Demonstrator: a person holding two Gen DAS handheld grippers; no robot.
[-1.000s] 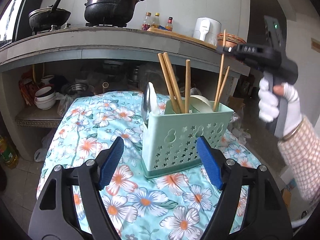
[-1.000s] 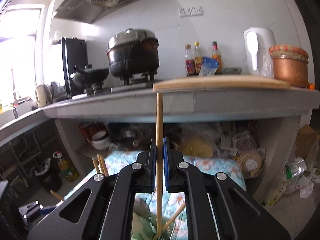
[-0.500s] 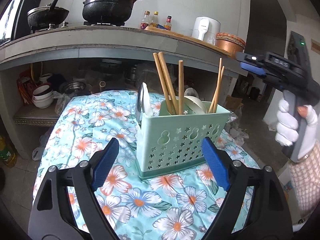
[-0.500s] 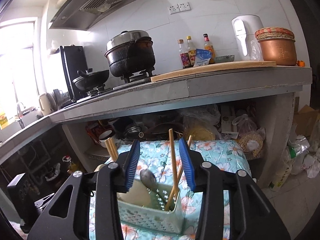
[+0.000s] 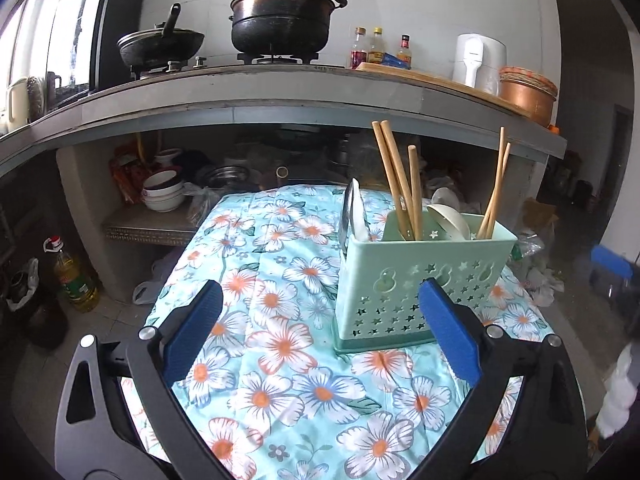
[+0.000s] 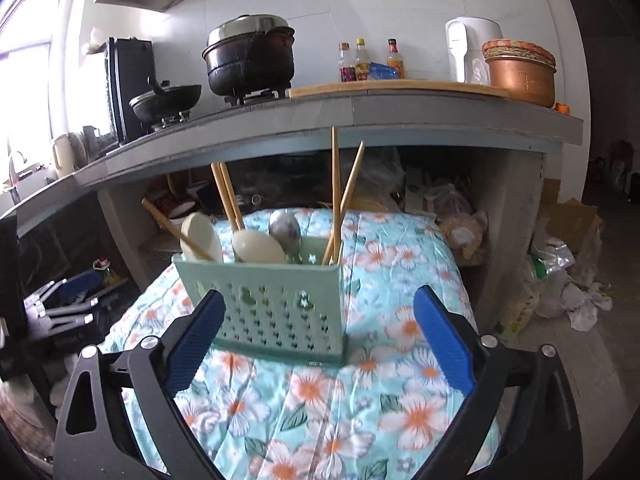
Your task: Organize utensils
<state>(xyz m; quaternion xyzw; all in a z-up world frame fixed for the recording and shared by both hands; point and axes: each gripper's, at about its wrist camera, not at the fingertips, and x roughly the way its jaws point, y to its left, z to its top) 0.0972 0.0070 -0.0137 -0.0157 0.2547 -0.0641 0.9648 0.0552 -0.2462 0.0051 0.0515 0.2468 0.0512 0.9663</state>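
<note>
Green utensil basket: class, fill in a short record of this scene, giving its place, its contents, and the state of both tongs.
basket: green utensil basket, upright on the floral cloth
contents: wooden chopsticks, white spoons, a metal spoon
left tongs: opening, nothing between them
right tongs: opening, nothing gripped
behind: black pot on the stove

Left wrist view: rides on the left gripper (image 5: 320, 328), looks forward and slightly down over the flowered tablecloth (image 5: 280, 360), with the green utensil basket (image 5: 420, 280) near, right of centre. Right wrist view: mounted likewise on the right gripper (image 6: 316, 328), faces the same basket (image 6: 276, 300) from another side, closer. Shared by both: basket, cloth, stone counter (image 5: 280, 88) behind.
</note>
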